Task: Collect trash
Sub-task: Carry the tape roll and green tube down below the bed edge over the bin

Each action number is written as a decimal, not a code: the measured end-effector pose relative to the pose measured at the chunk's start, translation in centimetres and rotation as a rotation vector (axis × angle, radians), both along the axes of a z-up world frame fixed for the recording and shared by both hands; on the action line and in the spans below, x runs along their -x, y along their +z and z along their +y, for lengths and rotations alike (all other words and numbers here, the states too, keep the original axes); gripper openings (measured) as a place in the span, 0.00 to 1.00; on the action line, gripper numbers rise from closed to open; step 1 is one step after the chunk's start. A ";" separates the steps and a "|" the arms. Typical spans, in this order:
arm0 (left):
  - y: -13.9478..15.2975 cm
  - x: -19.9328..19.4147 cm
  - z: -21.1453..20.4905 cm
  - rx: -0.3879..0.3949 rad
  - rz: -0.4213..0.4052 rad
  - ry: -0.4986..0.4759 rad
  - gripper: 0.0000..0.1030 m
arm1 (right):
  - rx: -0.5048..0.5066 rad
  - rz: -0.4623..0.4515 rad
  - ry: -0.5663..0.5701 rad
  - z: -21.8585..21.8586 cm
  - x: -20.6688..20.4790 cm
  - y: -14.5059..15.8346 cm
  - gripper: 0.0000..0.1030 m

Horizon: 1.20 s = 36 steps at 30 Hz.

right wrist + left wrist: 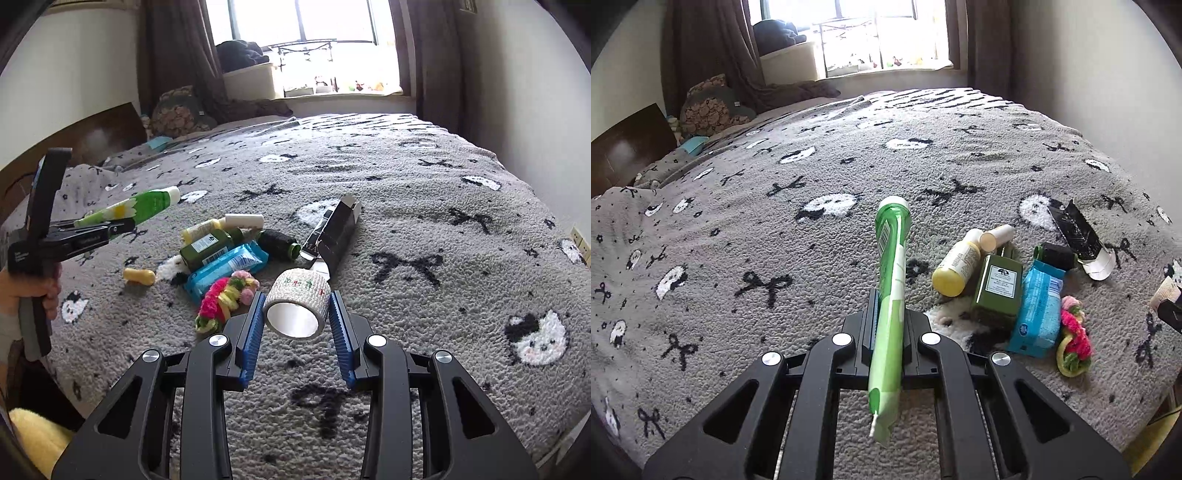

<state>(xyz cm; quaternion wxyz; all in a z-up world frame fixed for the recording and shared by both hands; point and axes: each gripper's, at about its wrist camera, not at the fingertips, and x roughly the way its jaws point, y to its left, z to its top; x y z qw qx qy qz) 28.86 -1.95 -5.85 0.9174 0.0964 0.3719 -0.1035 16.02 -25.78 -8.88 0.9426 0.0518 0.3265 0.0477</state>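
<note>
My left gripper (886, 314) is shut on a green tube (892, 280) with a white cap and holds it above the bed; the tube (147, 204) and the left gripper (122, 226) also show in the right wrist view. My right gripper (297, 314) is shut on a roll of white patterned tape (297, 308), held above the blanket. A pile lies on the blanket: yellow bottle (956, 267), green box (999, 291), blue wipes pack (1039, 308), black torn carton (338, 230), dark spool (279, 243), pink-yellow yarn scrunchie (225, 299).
The grey patterned blanket (424, 206) covers the whole bed. A small yellow item (139, 276) lies left of the pile. Pillows and a brown headboard (628, 147) are at the far left. A window with curtains (332, 44) is behind. The bed edge runs along the right.
</note>
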 end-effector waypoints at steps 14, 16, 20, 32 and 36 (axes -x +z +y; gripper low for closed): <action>5.9 10.2 0.3 0.060 -0.143 -0.060 0.06 | -0.003 -0.099 0.040 -1.1 5.3 3.0 0.35; 6.5 11.7 0.2 0.064 -0.164 -0.072 0.06 | -0.007 -0.111 0.052 -1.1 6.1 3.3 0.35; 7.2 14.8 0.0 0.071 -0.195 -0.093 0.06 | -0.021 -0.136 0.087 -0.7 8.0 3.8 0.35; 4.4 23.9 0.2 0.116 -0.187 -0.134 0.06 | -0.042 -0.142 0.233 2.5 13.6 3.0 0.35; 2.6 26.1 0.7 0.128 -0.158 -0.135 0.06 | -0.041 -0.121 0.275 3.6 14.9 2.2 0.35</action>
